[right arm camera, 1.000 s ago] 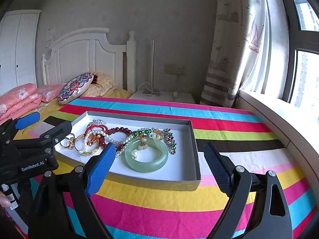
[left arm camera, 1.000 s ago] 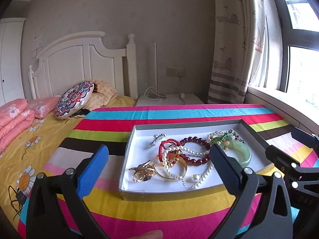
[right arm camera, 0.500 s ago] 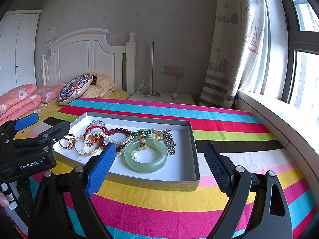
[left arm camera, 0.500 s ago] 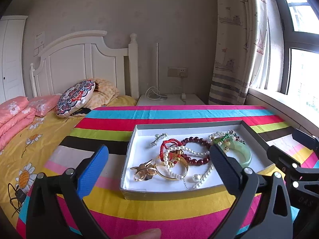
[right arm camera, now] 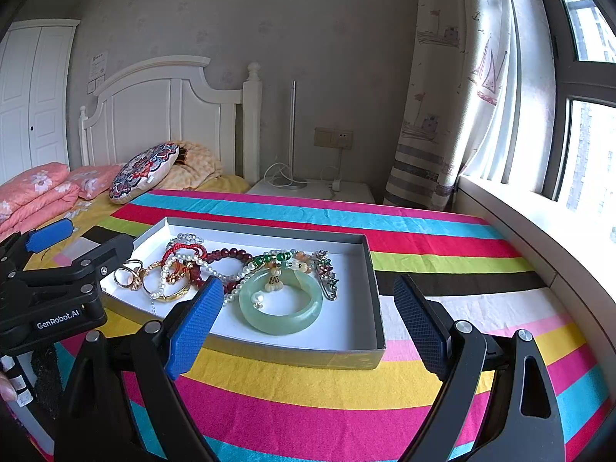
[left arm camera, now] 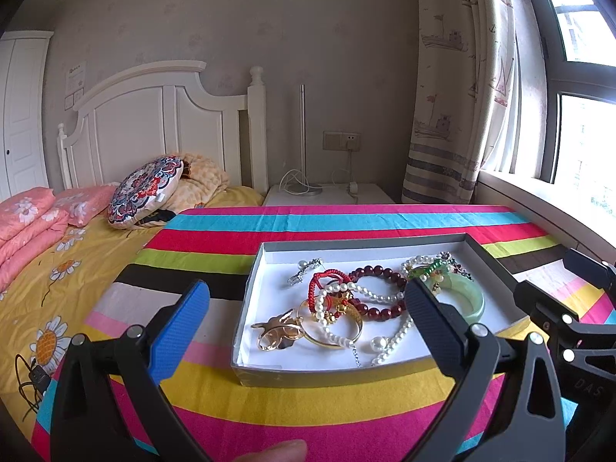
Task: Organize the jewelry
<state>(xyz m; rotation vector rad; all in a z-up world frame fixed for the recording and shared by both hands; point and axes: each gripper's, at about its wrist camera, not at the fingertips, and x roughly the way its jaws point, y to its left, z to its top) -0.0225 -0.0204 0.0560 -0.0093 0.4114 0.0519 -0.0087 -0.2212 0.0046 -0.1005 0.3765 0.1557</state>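
Observation:
A shallow grey box (left arm camera: 331, 375) (right arm camera: 369, 269) with a white floor sits on the striped cloth. It holds tangled jewelry: a pale green jade bangle (right arm camera: 281, 302) (left arm camera: 475, 296), a dark red bead bracelet (left arm camera: 379, 273), a red cord bracelet (left arm camera: 319, 281), pearl strands (left arm camera: 396, 337), a gold bangle (left arm camera: 338, 340) and gold rings (left arm camera: 273, 333) (right arm camera: 129, 275). My left gripper (left arm camera: 304, 325) is open and empty, hovering before the box's near left part. My right gripper (right arm camera: 308, 321) is open and empty, before the box's near right corner.
The table wears a bright striped cloth (right arm camera: 423, 254). A bed with a yellow sheet (left arm camera: 57, 269), pink pillows and a patterned cushion (left arm camera: 146, 190) lies to the left. A white nightstand (left arm camera: 331, 194) stands behind; a window sill (right arm camera: 539, 223) and curtain run along the right.
Both grippers stay open and nearly still; the views shift only slightly. The jewelry has not moved.

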